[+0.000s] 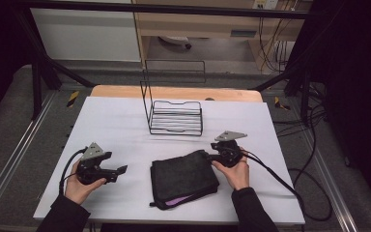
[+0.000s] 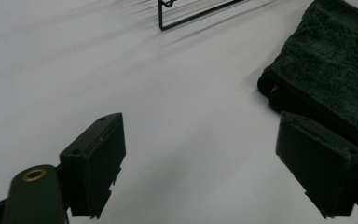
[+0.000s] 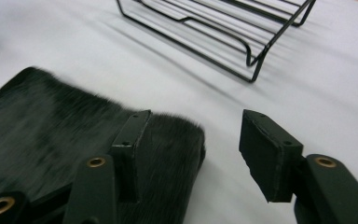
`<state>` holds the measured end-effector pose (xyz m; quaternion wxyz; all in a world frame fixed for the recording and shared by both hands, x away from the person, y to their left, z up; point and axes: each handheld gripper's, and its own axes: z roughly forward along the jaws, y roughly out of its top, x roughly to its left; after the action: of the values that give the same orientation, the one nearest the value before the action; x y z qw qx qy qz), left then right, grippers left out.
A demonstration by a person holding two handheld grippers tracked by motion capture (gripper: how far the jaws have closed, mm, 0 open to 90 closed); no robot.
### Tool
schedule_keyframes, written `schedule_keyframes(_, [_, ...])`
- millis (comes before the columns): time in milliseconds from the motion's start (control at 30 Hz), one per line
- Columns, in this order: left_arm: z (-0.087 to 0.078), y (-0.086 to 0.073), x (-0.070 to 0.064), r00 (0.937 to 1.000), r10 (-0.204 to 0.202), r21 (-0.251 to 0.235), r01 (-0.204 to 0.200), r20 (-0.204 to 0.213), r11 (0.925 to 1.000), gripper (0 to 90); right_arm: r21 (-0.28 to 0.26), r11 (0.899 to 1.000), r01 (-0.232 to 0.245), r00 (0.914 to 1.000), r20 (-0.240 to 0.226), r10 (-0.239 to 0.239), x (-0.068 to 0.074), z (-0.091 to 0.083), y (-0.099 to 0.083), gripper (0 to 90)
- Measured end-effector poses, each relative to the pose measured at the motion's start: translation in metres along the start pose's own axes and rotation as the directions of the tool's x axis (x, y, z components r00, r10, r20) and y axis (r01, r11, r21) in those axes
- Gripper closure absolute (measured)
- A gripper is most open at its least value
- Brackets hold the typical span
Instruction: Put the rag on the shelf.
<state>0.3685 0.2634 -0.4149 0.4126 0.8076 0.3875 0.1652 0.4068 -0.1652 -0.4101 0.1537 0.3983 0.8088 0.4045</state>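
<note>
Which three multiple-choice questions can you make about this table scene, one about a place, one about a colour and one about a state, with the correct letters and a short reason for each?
1. Where does the wire rack stand?
A. at the far middle of the white table, beyond the towel
B. on top of the towel
C. at the near left corner

2. What colour shows between the folds at the near edge of the dark towel?
A. yellow
B. purple
C. red

3. How are the jaws of the right gripper?
A. shut on the towel
B. shut with nothing between
C. open, at a corner of the towel

Answers:
1 A: the high view shows the rack farther from the person than the towel.
2 B: a purple strip peeks out at the near edge.
3 C: the right gripper view shows a wide gap between the jaws, one above the towel's corner, one over the bare table.
</note>
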Motion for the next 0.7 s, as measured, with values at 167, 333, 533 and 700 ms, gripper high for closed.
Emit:
schedule_keyframes(167, [0.011,0.024,-0.016,0.9999,0.014,0.003,-0.014,0.007,0.9999,24.2,0.021,0.999,-0.040,0.9991,-0.015,0.040,0.007,-0.019,-0.027,41.6])
schedule_keyframes(333, [0.041,0.045,-0.037,0.9972,0.070,0.069,-0.072,0.023,0.9950,29.9,0.073,0.994,-0.080,0.9962,-0.028,0.082,0.012,-0.028,-0.051,45.6])
schedule_keyframes(533, [0.079,0.050,-0.050,0.9928,0.090,0.150,-0.101,0.080,0.9835,37.2,0.110,0.988,-0.107,0.9931,-0.037,0.111,0.017,-0.034,-0.069,49.6])
schedule_keyframes(700, [0.091,0.040,-0.050,0.9857,0.092,0.206,-0.120,0.141,0.9710,49.3,0.125,0.982,-0.142,0.9876,-0.049,0.149,0.024,-0.034,-0.077,59.9])
